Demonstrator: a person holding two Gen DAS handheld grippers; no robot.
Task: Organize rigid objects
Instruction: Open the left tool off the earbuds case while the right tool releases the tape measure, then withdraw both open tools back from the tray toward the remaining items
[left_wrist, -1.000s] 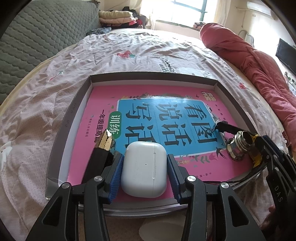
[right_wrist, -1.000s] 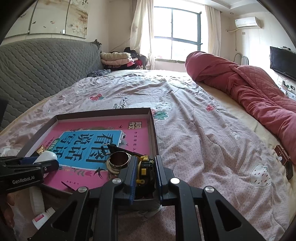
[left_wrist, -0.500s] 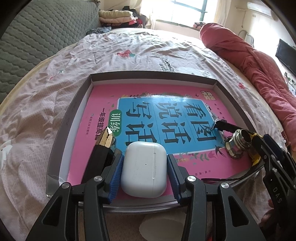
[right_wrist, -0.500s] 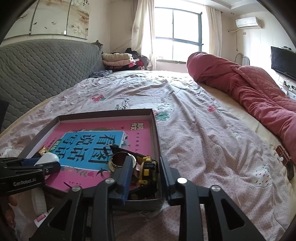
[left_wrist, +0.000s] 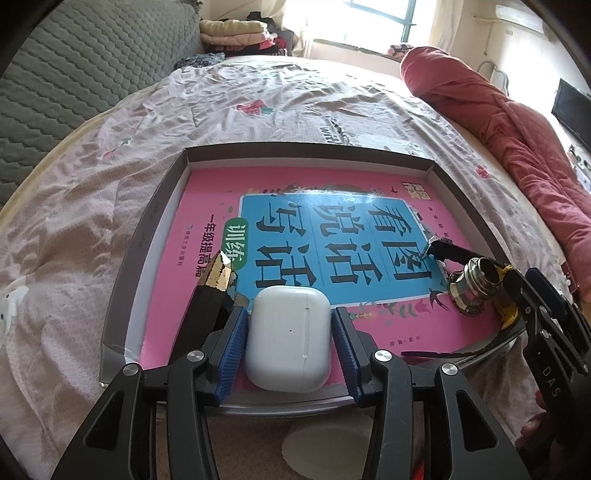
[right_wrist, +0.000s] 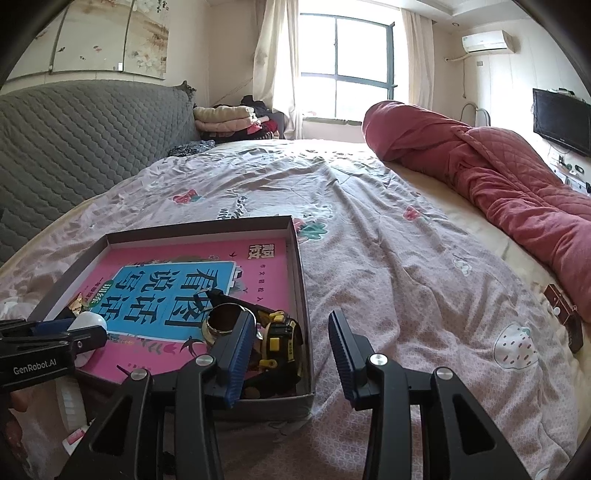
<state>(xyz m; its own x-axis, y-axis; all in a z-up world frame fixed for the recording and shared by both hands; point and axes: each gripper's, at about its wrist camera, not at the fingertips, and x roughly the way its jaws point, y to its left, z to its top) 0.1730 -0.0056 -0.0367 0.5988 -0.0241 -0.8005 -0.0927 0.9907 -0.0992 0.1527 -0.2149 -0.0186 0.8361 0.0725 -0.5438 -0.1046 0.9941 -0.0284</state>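
A shallow grey tray (left_wrist: 147, 236) lies on the bed with a pink and blue book (left_wrist: 207, 206) filling its floor. My left gripper (left_wrist: 290, 314) is shut on a white earbud case (left_wrist: 288, 339) that rests on the book at the tray's near edge. A black and gold stick (left_wrist: 210, 291) lies just left of it. My right gripper (right_wrist: 291, 321) is at the tray's (right_wrist: 299, 280) near right corner, and its jaws are opening. A yellow and black tape measure (right_wrist: 277, 339) lies between them, free of the pads. A metal ring (right_wrist: 225, 321) and a black tool (left_wrist: 443, 251) lie beside it.
A rolled red quilt (right_wrist: 498, 177) runs along the bed's right side. A grey quilted headboard (right_wrist: 74, 140) stands at the left. A small brown box (right_wrist: 561, 302) lies on the sheet to the right. A white paper disc (left_wrist: 328, 439) sits under the tray's near edge.
The right gripper's jaws, earlier shut on the tape measure, have parted and let it go in the tray's corner. The left gripper and the earbud case have not moved.
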